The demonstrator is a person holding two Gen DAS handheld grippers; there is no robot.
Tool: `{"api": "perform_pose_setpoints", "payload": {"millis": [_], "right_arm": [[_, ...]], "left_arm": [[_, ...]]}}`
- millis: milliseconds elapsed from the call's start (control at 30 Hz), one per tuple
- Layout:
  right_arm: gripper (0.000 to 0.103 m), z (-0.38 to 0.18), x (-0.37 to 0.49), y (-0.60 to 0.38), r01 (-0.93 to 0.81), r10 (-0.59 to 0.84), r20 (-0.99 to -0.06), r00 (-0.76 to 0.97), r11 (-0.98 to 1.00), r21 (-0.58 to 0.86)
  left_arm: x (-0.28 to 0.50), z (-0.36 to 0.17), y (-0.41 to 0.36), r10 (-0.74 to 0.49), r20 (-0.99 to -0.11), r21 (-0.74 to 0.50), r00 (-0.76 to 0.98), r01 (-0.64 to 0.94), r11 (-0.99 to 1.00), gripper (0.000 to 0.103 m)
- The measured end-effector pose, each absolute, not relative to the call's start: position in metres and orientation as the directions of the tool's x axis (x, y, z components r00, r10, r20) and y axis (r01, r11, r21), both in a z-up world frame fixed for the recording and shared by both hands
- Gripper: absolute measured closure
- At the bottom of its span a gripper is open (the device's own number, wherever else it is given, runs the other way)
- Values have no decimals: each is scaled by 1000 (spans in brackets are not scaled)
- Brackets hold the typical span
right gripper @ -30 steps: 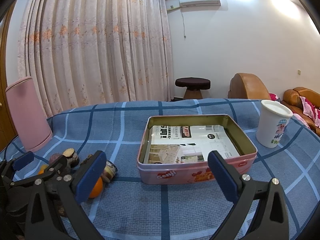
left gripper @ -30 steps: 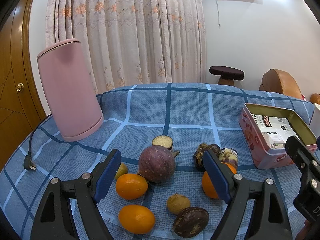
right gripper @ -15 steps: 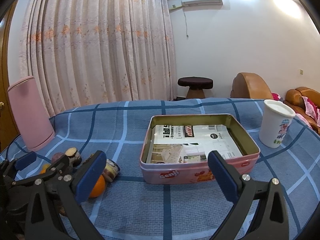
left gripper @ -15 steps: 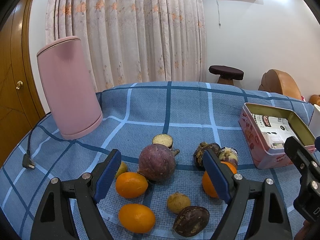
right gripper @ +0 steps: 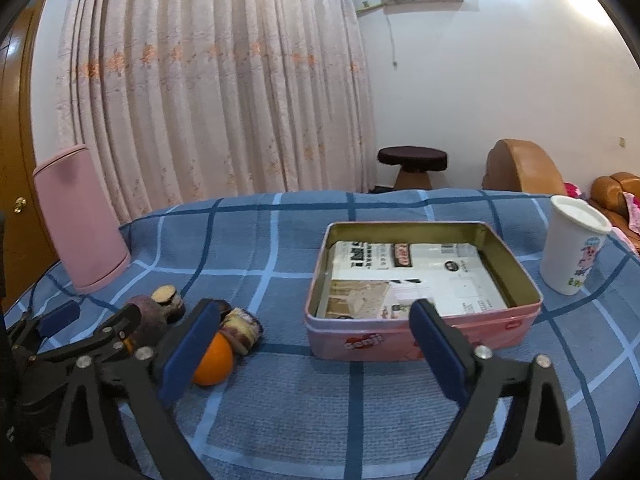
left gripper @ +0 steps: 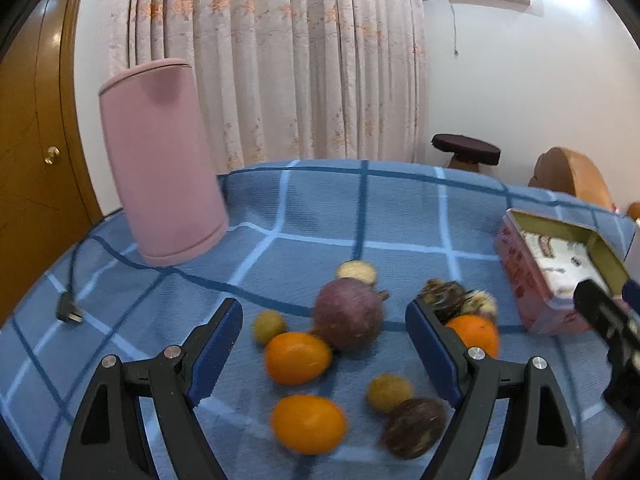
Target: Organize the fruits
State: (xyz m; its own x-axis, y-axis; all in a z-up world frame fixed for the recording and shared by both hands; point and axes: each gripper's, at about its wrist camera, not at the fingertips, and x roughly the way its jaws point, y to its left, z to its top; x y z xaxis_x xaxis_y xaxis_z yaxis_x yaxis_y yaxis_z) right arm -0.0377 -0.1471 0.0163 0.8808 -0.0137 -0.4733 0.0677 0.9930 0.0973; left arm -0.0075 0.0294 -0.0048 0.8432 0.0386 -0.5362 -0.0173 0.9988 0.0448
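Several fruits lie on the blue checked cloth. In the left wrist view a purple round fruit [left gripper: 347,314], two oranges [left gripper: 298,357] [left gripper: 308,424], a third orange [left gripper: 474,334], small yellow-brown fruits [left gripper: 389,387] and a dark brown one [left gripper: 414,426] sit between and below my fingers. My left gripper [left gripper: 324,348] is open and empty above them. My right gripper [right gripper: 308,346] is open and empty, in front of the pink tin box [right gripper: 420,276], which holds only printed paper. The tin also shows in the left wrist view [left gripper: 560,268].
A tall pink cylinder [left gripper: 160,160] stands at the back left with a black cord and plug [left gripper: 68,312]. A white cup [right gripper: 574,244] stands right of the tin. A stool [right gripper: 412,164] and brown sofa [right gripper: 524,168] are beyond the table.
My left gripper has shifted left and slightly forward over the fruits; the view is motion-blurred. My right gripper has drawn back slightly from the tin. Both stay open.
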Motion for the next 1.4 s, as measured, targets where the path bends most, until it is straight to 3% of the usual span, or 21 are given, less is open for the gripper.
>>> {"api": "perform_pose_setpoints", "payload": {"millis": [167, 467, 633, 767, 833, 1000, 1200, 1233, 1267, 1300, 1333, 1400], "right_arm": [[37, 3, -22, -144, -63, 172, -568, 805, 977, 205], [42, -10, -18, -96, -393, 522, -609, 597, 852, 345], [43, -24, -11, -67, -433, 503, -674, 541, 854, 289], [59, -32, -6, -56, -428, 460, -726, 511, 869, 249], [60, -32, -8, -61, -428, 459, -731, 506, 869, 249], [60, -16, -18, -87, -406, 479, -681, 554, 869, 281], [60, 3, -15, -118, -314, 458, -611, 646, 889, 335], [60, 4, -15, -121, -302, 454, -611, 649, 891, 340], [60, 4, -15, -124, -291, 449, -612, 651, 892, 345], [60, 5, -14, -126, -281, 444, -611, 655, 894, 349], [60, 5, -12, -126, -274, 440, -610, 658, 896, 350], [60, 7, -11, -130, -261, 434, -605, 667, 898, 355]], "left_arm": [[-27, -6, 66, 119, -547, 86, 829, -85, 993, 18], [-47, -14, 112, 144, -593, 84, 792, -117, 990, 18], [-53, -12, 106, 129, -596, 122, 792, -68, 990, 18], [-56, -12, 99, 96, -605, 128, 791, -23, 991, 18], [-55, -12, 96, 73, -619, 116, 782, -1, 993, 18], [-52, -7, 82, -54, -641, 15, 765, 82, 997, 18], [-32, -20, 51, -64, -681, 49, 730, 132, 990, 19], [-26, -24, 50, -58, -693, 50, 719, 128, 991, 28], [-20, -28, 50, -53, -714, 46, 698, 122, 991, 45], [-15, -31, 52, -74, -732, 15, 677, 125, 992, 53], [-11, -34, 55, -97, -748, -22, 657, 121, 992, 58], [-10, -34, 59, -110, -746, -51, 657, 108, 993, 58]]}}
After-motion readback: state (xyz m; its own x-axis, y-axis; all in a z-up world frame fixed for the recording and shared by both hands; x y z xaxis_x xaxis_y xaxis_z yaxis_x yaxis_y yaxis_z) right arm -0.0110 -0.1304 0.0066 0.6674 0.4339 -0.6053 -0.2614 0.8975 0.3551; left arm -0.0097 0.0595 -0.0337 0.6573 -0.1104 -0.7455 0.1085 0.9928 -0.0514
